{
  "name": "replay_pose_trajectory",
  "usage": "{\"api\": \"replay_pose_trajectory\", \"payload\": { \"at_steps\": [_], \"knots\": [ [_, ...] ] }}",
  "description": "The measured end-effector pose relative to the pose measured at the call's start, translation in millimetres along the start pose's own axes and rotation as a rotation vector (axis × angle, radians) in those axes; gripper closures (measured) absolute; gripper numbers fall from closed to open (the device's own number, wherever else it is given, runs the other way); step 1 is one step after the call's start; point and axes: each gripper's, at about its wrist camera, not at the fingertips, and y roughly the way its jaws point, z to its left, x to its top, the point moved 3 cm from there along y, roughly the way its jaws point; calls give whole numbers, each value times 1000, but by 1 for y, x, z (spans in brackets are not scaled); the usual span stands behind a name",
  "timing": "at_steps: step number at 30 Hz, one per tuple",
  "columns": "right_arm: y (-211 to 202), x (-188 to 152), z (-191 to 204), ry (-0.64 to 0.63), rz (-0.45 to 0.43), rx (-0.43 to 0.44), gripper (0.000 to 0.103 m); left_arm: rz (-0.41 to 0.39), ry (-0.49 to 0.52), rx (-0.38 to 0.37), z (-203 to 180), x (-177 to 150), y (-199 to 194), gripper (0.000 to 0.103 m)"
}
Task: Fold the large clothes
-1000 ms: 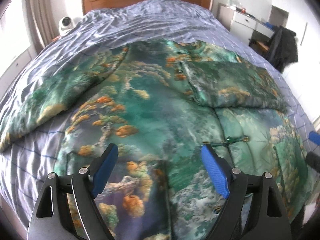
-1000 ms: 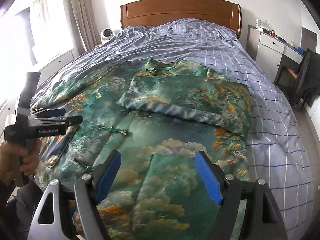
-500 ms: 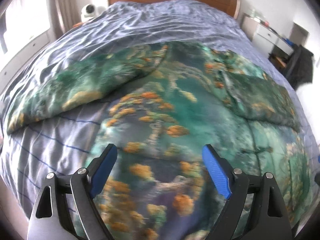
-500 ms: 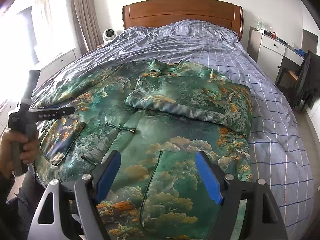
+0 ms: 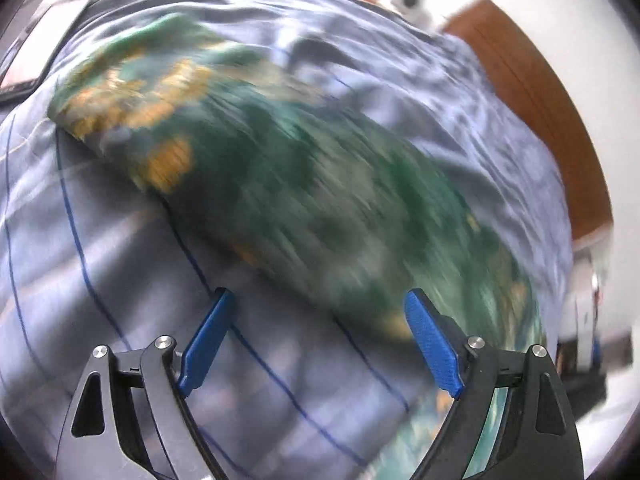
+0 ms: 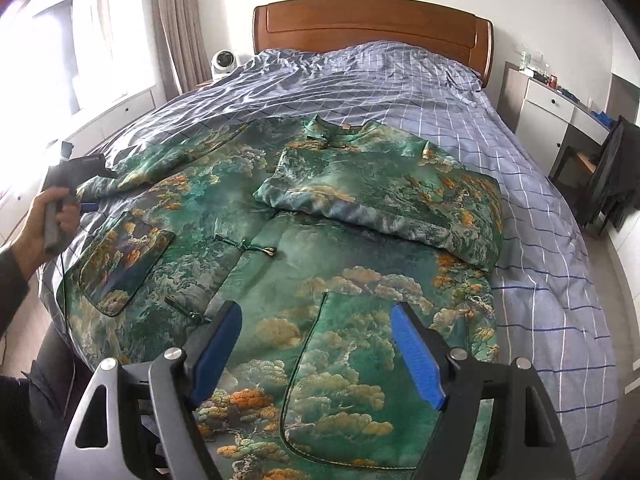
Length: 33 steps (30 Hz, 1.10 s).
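A large green silk jacket [image 6: 280, 248] with orange cloud print lies flat on the bed, front up. Its right sleeve [image 6: 380, 200] is folded across the chest. Its left sleeve [image 6: 168, 160] lies spread out to the left; it shows blurred in the left wrist view [image 5: 280, 168]. My left gripper [image 5: 316, 320] is open and empty, low over the bedsheet just short of that sleeve; it also shows in the right wrist view [image 6: 86, 200], near the sleeve's end. My right gripper [image 6: 316, 336] is open and empty above the jacket's hem and pocket.
The bed has a blue checked cover [image 6: 400, 88] and a wooden headboard [image 6: 372, 26]. A small white fan [image 6: 224, 62] stands at the back left. A white desk [image 6: 560, 112] and a chair with dark clothes [image 6: 616, 176] stand to the right.
My left gripper has swung left and turned toward the spread-out sleeve, moving fast. My right gripper has pulled back and risen slightly. The jacket has not moved.
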Motion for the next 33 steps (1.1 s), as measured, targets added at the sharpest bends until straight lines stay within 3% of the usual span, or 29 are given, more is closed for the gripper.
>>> {"api": "replay_pose_trajectory", "payload": {
  "at_steps": [6,7,9,10,11,15,18,21,25,28,33],
  "knots": [
    [3,2,15,-25,16,16,24,-61,-112,-37,14,34,4,19],
    [4,2,18,-31,20,22,24,-65,-115,-37,15,37,6,26],
    [6,2,26,-45,29,34,24,-79,-87,4,14,41,4,50],
    [7,1,28,-48,31,37,24,-88,-57,43,11,41,3,70],
    [8,0,31,-51,35,44,24,-95,-34,67,8,42,2,82],
    [11,-3,36,-48,43,65,24,-124,53,138,-3,30,-16,88],
    [13,-4,36,-36,45,76,24,-196,164,205,-31,23,-35,91],
    [12,-5,33,-22,39,82,24,-297,310,230,-74,11,-62,91],
    [9,-6,26,6,23,81,24,-454,631,247,-154,-30,-95,91],
    [8,-7,20,32,17,81,24,-574,950,243,-214,-95,-111,91],
    [0,-10,13,54,-4,70,24,-610,1402,241,-262,-210,-84,91]
  ]
}}
